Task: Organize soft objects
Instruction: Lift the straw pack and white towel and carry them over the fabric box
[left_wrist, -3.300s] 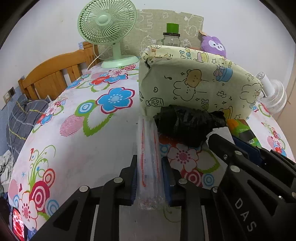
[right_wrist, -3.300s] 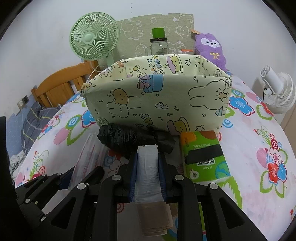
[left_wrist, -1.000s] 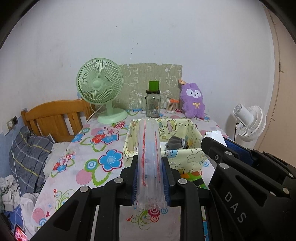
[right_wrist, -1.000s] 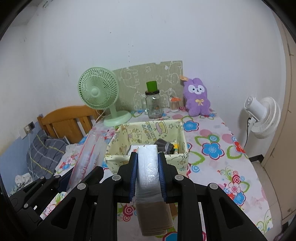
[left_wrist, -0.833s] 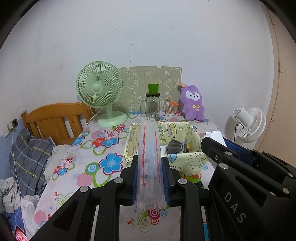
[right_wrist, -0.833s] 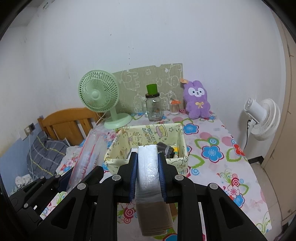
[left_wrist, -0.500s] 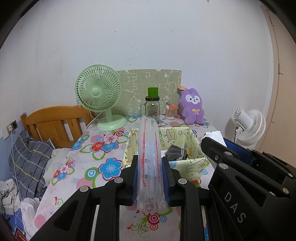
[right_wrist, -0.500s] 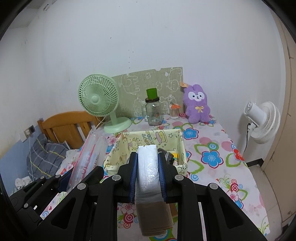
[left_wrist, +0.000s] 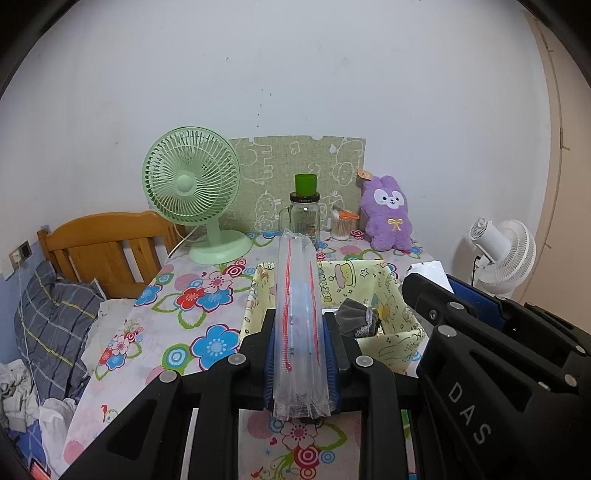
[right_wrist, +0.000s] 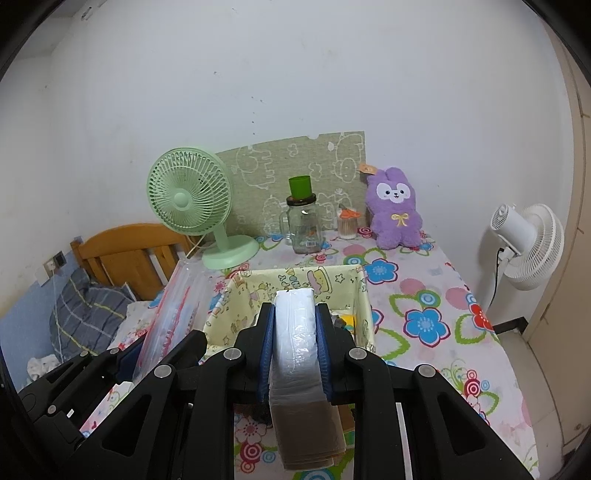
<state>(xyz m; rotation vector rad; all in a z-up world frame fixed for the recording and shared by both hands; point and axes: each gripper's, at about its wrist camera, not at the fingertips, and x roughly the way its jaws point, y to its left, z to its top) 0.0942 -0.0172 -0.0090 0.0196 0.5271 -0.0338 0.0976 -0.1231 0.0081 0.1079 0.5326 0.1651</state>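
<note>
A plain white wall backs a tabletop (right_wrist: 424, 295) covered in a bright flower-print cloth. Along the wall stand a green desk fan (right_wrist: 190, 192), a glass jar (right_wrist: 303, 227) with a green cup on top, and a purple plush rabbit (right_wrist: 395, 212). A wooden headboard and a grey plaid pillow lie off to the left; a white fan stands to the right.

In the middle of the tabletop sits a pale yellow fabric bin (left_wrist: 400, 341) printed with cartoon animals, open at the top, with a dark grey cloth already inside.

The left tongs (left_wrist: 300, 347) are clenched on a clear plastic bag pack (left_wrist: 299, 314) with red stripes, held upright above the tabletop, in front of the bin. The right tongs (right_wrist: 294, 343) are clenched on a white plastic bag roll (right_wrist: 295, 332), its brown card end hanging toward the camera, also raised before the bin.

Likely risks: both packs are slick and floppy, so either may slide out of the grip. The two tongs ride close together and may knock each other. The bin has soft walls; a low approach may push it or fold its rim, and a drop from too far back would land the packs on the cloth instead.
</note>
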